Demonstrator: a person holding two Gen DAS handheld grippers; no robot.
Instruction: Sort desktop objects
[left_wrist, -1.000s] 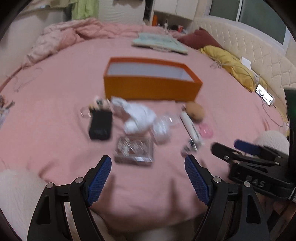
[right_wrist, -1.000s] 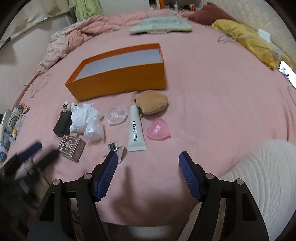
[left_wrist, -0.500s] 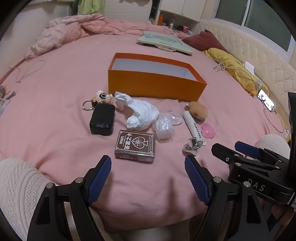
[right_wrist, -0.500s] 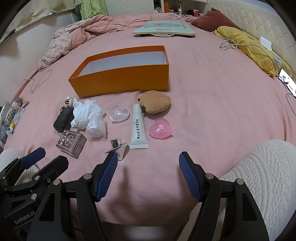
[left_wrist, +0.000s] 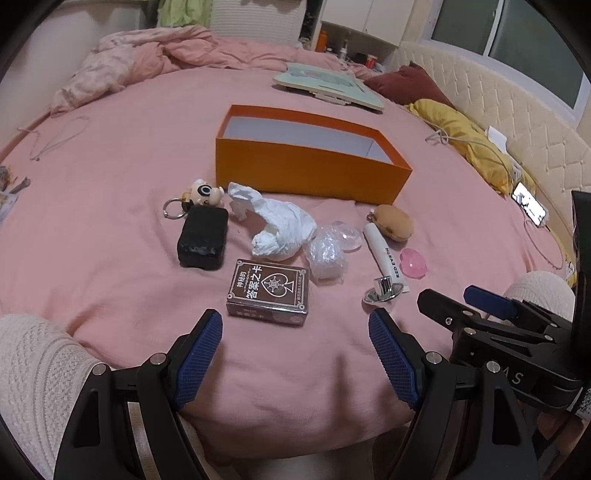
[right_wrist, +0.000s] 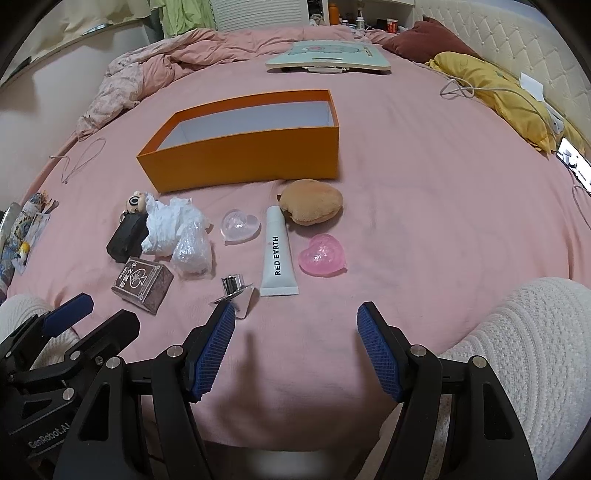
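Both sets of tongs hang over the near edge of a pink bed (left_wrist: 110, 155), each spread wide with nothing between its blue pads. Just ahead of the left tongs (left_wrist: 295, 354) lies a brown card box (left_wrist: 269, 288), flat and face up. Beyond it to the left sits a black pouch (left_wrist: 203, 240) with a small cartoon keychain (left_wrist: 201, 192) at its far end; straight ahead are a crumpled white tissue (left_wrist: 280, 229) and a wad of clear plastic (left_wrist: 327, 254), which touch. Just ahead of the left pad of the right tongs (right_wrist: 295, 343) a small chrome fitting (right_wrist: 234, 286) rests on the sheet. Directly beyond the right tongs lies a white tube (right_wrist: 277, 254), pointing away, with a clear heart (right_wrist: 239, 225) to its left, a pink heart (right_wrist: 322, 254) to its right and a tan plush pad (right_wrist: 312, 201) at its far end. Farther off stands an open orange box (right_wrist: 243, 157), its pale inside bare where it shows. Well behind it a pale green board (right_wrist: 328, 55) lies flat. Cream knit sleeves (right_wrist: 517, 350) show beside the tongs.
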